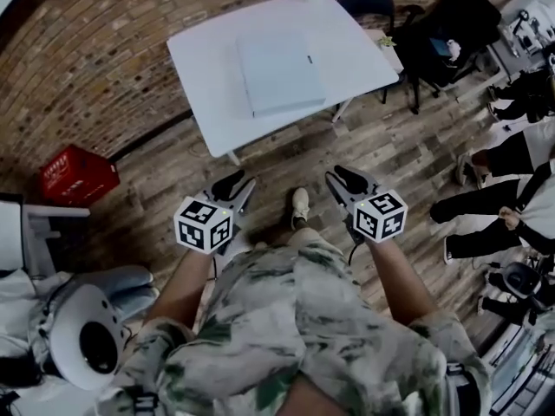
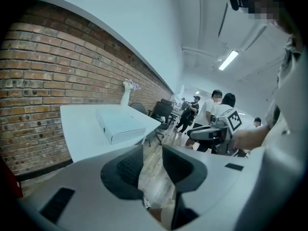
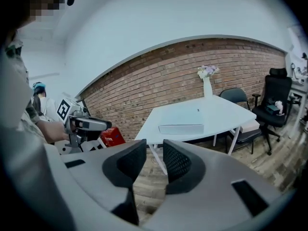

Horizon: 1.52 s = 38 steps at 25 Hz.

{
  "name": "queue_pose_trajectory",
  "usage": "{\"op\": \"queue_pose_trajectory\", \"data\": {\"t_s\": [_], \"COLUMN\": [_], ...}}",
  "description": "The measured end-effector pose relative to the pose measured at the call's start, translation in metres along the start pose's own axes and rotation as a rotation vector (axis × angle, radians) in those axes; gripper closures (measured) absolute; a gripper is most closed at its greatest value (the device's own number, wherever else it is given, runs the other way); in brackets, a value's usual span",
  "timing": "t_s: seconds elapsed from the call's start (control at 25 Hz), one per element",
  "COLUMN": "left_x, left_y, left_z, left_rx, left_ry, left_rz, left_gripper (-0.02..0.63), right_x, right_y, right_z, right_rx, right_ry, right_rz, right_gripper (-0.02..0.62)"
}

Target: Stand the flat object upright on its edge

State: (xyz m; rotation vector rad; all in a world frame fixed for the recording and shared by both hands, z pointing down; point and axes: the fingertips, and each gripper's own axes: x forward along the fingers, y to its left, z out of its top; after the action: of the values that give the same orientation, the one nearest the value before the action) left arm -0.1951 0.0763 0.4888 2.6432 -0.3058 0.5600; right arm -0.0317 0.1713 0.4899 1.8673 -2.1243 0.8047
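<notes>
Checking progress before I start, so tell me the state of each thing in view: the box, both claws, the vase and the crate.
flat white box: lying flat on the white table, not yet stood on edge.
left claw: open, empty, short of the table.
right claw: open, empty, short of the table.
vase: upright at the table's far edge.
red crate: on the floor by the brick wall.

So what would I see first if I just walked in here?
You'd spot the big white table by the brick wall, with a flat white box lying on it. Nearer, the left gripper and right gripper hang over the wooden floor, jaws apart and empty. A bright red crate sits on the floor at the left of the head view.
</notes>
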Motion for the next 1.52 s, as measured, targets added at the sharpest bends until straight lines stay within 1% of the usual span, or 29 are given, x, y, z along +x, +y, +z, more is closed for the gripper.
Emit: {"op": "queue_pose_trajectory", "data": {"t_s": [0.24,0.4,0.72,1.0,1.24,1.52], "left_x": [0.070,0.111,0.176,0.201,0.216,0.235], "left_y": [0.034,0.057,0.093,0.140,0.187,0.236], "left_z": [0.042,0.067,0.095,0.110,0.120,0.112], "left_rx": [-0.013,-0.041,-0.092,-0.133,-0.165,-0.209], "left_ry": [0.022,0.036,0.024,0.045,0.085,0.130], "left_rz": [0.051,0.087,0.154,0.174,0.159,0.140], "left_gripper": [0.490,0.489,0.482,0.472,0.456,0.438], "right_x": [0.047,0.076,0.117,0.172,0.218,0.264], "right_y": [-0.077,-0.122,-0.195,-0.223,-0.237,-0.260], "right_z": [0.040,0.065,0.087,0.103,0.117,0.123], "right_rx": [0.000,0.005,-0.003,0.049,0.104,0.147], "right_ry": [0.038,0.070,0.124,0.170,0.210,0.253], "right_rz": [0.050,0.085,0.150,0.155,0.127,0.096], "right_gripper": [0.468,0.462,0.448,0.440,0.430,0.404]}}
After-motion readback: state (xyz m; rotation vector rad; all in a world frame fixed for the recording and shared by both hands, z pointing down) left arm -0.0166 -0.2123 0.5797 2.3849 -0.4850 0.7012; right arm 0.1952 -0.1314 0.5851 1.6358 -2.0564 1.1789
